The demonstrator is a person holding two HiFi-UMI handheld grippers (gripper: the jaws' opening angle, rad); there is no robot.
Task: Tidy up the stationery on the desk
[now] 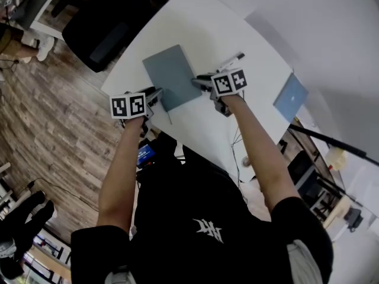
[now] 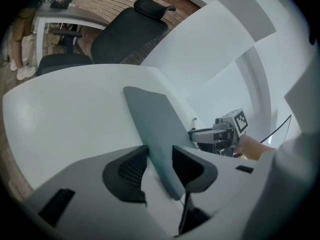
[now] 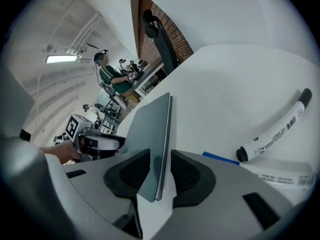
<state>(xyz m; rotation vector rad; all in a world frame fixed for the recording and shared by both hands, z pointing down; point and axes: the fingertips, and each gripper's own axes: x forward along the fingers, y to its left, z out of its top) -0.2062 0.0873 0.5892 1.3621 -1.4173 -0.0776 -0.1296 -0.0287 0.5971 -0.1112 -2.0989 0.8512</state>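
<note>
We find the grey notebook point(image 1: 172, 76) lying flat on the white desk point(image 1: 204, 16), a black-capped marker pen point(image 1: 233, 60) just beyond its far right corner. The left gripper point(image 1: 155, 93) straddles the near left corner, and its own view shows the jaws wide apart, with the cover running between the pads but not clamped. The right gripper point(image 1: 200, 81) straddles the right-hand edge. Its jaws stand closer about the edge, but we see no firm pinch yet. We judge the notebook to be thin, light and fairly flexible, with a smooth cover that could slide under a weak grip. Held by one corner alone, it would probably droop or fan open. We recommend taking hold across the full thickness, cover and pages together, well in from the edge on the spine side, or holding both sides at once as the grippers now stand. The marker should roll readily and is best taken across mid-barrel.
</note>
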